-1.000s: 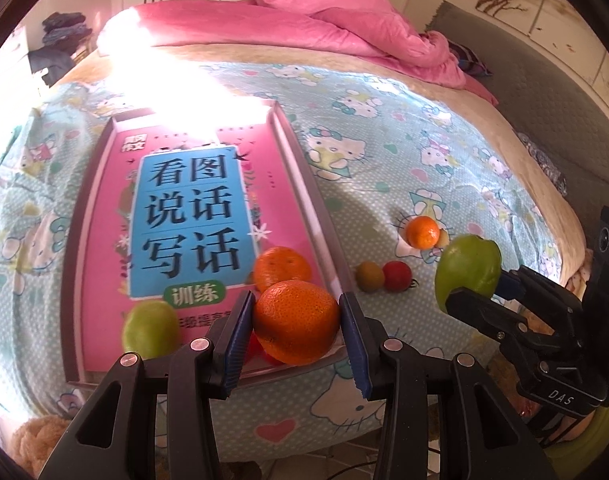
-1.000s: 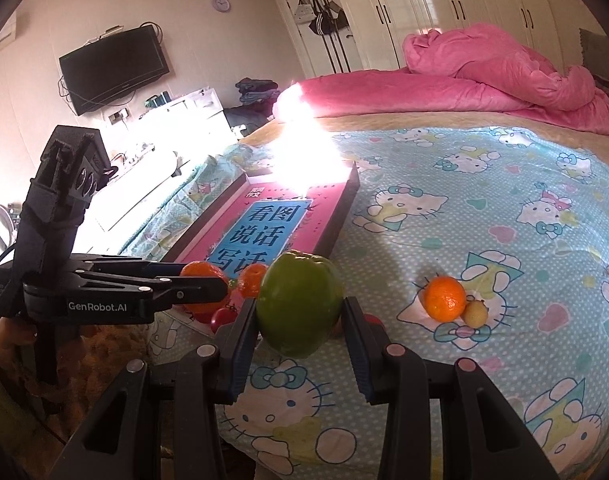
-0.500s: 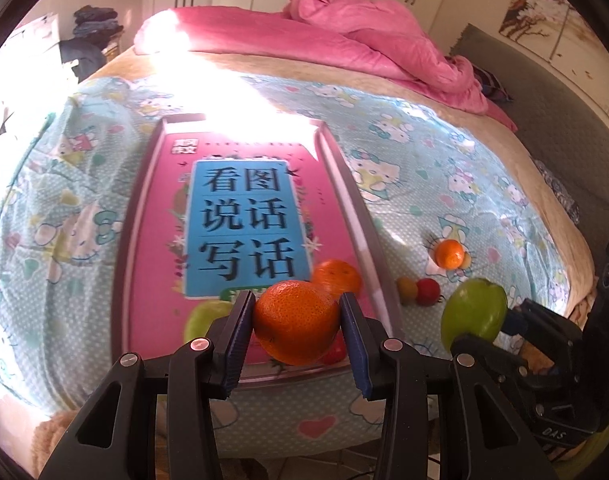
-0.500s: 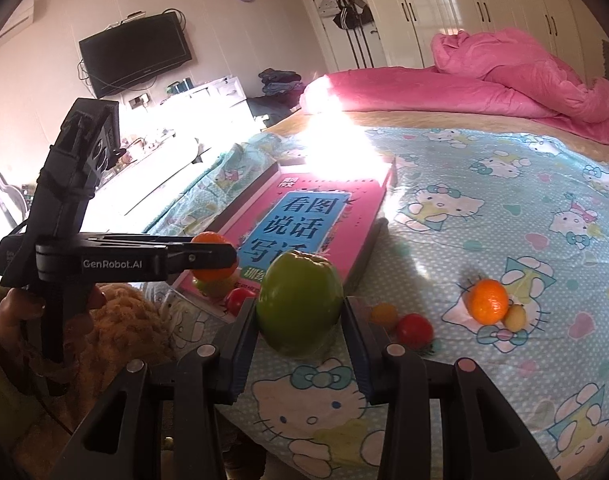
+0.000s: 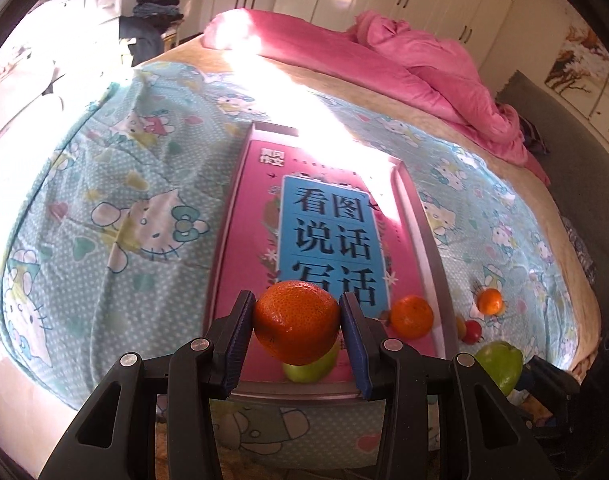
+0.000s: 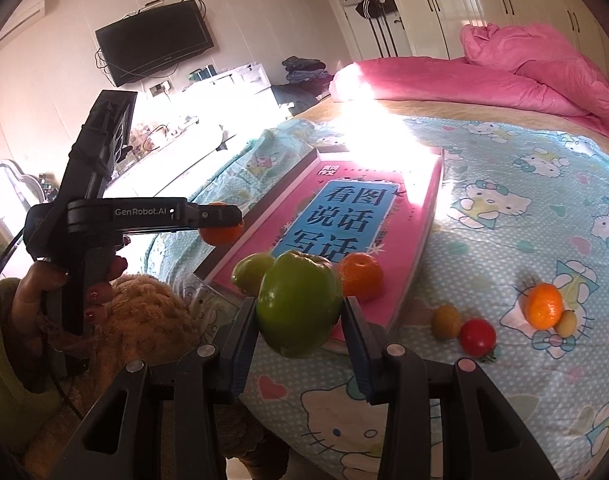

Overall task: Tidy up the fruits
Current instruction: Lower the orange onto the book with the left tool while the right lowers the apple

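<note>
Fruits are held in both grippers. The left gripper (image 5: 296,322) is clamped on a large orange (image 5: 296,322); both blue-padded fingers (image 5: 240,332) press the fruit's sides, and the gap equals the fruit's width. The right gripper (image 6: 300,320) is clamped on a green apple (image 6: 300,304) in the same manner, with its pads bearing on both flanks.

Left wrist view: the large orange sits above the near end of a pink book-cover tray (image 5: 240,208) that lies on a cartoon-print bedsheet (image 5: 124,200). A green fruit (image 5: 310,368) lies on the tray directly behind and below the held orange, partly hidden by it. A second orange (image 5: 411,317) rests on the tray near its right rim. This view also shows the green apple at the lower right edge, though the right gripper holding it is mostly dark and indistinct.

Right wrist view: this view shows the left gripper from the side, held by a hand (image 6: 56,292) with red nails, to the left of the tray's near corner. It also shows the loose fruit on the sheet to the right of the tray: a small brown fruit (image 6: 445,322) touching a red tomato (image 6: 477,337), and farther right a small orange (image 6: 544,306) just beside another small brown fruit (image 6: 566,323). A pink duvet (image 6: 524,76) lies at the far end of the bed.
</note>
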A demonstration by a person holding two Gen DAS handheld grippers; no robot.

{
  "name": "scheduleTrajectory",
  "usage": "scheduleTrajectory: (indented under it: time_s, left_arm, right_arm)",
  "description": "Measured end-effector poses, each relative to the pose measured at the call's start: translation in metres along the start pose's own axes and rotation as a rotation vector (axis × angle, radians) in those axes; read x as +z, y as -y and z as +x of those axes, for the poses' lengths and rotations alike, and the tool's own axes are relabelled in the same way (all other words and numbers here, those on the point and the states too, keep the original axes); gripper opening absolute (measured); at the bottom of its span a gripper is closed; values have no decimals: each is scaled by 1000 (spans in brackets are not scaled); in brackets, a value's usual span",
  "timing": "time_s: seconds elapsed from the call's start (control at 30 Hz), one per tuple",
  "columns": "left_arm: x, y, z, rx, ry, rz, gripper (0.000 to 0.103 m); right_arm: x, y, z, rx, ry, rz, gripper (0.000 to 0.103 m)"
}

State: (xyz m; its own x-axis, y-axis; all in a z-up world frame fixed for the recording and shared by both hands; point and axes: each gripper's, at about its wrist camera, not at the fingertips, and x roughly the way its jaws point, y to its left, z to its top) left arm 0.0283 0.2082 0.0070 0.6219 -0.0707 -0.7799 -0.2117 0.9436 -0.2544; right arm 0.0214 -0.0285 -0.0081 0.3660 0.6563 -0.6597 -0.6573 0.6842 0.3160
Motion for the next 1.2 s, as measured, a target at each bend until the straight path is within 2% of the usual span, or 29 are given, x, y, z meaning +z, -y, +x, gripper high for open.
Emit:
scheduleTrajectory:
  time_s: [0.67, 1.2]
  left_arm:
    - [7, -11, 25, 61, -31, -25, 45]
    - [6, -8, 45, 95, -95, -9, 45]
  right_arm:
    - [36, -18, 51, 4, -26, -48, 42]
    - [46, -11, 100, -46, -123, -77, 42]
